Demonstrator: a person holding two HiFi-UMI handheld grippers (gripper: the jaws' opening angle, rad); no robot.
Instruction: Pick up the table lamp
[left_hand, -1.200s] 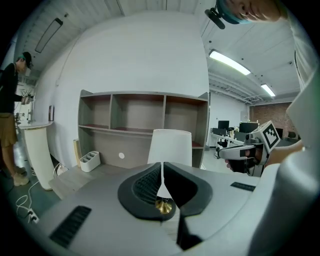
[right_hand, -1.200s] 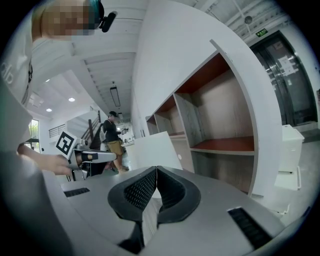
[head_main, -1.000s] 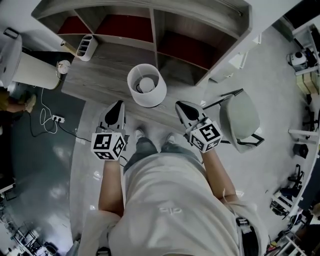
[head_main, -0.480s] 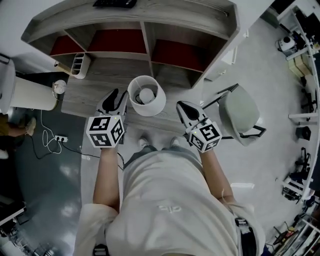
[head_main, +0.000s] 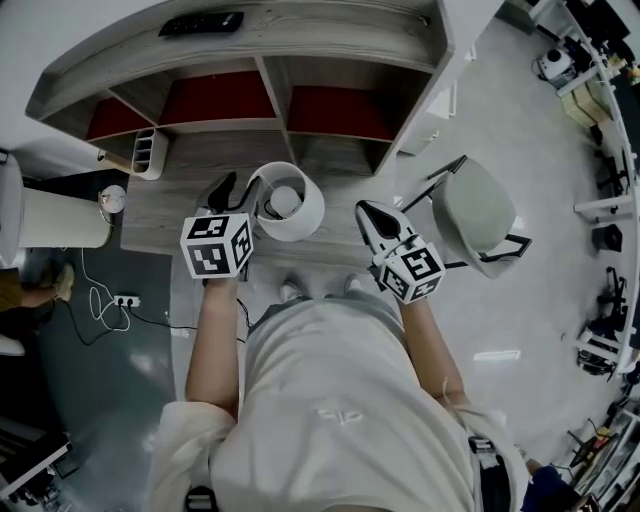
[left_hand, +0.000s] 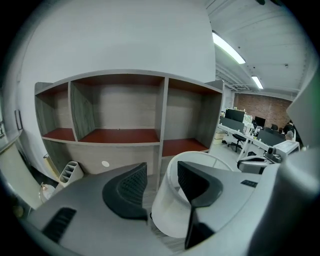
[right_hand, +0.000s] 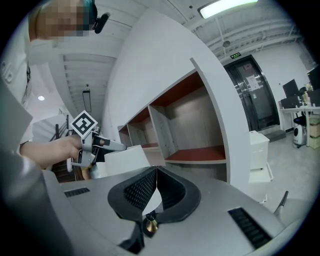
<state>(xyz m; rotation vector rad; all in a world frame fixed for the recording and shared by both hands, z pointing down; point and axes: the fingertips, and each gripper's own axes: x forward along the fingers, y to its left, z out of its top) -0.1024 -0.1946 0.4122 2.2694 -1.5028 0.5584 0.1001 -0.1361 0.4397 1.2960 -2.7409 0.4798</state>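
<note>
The table lamp, with a white drum shade, stands on the wooden desk in front of the cubby shelves. My left gripper is at the shade's left rim, and its jaws have just been opening. In the left gripper view the gripper is open, with the lamp's shade wall standing between the jaws and neither pad pressing on it. My right gripper hovers right of the lamp, shut and empty; its pads meet in the right gripper view, where the lamp shows at left.
The shelf unit with red-floored cubbies rises behind the lamp. A white pen holder sits at the desk's left end. A grey chair stands to the right. A power strip and cable lie on the floor at left.
My left gripper has moved forward and up to the lamp's shade, and its jaws have gone from shut to wide open around the rim. The right gripper has barely shifted.
</note>
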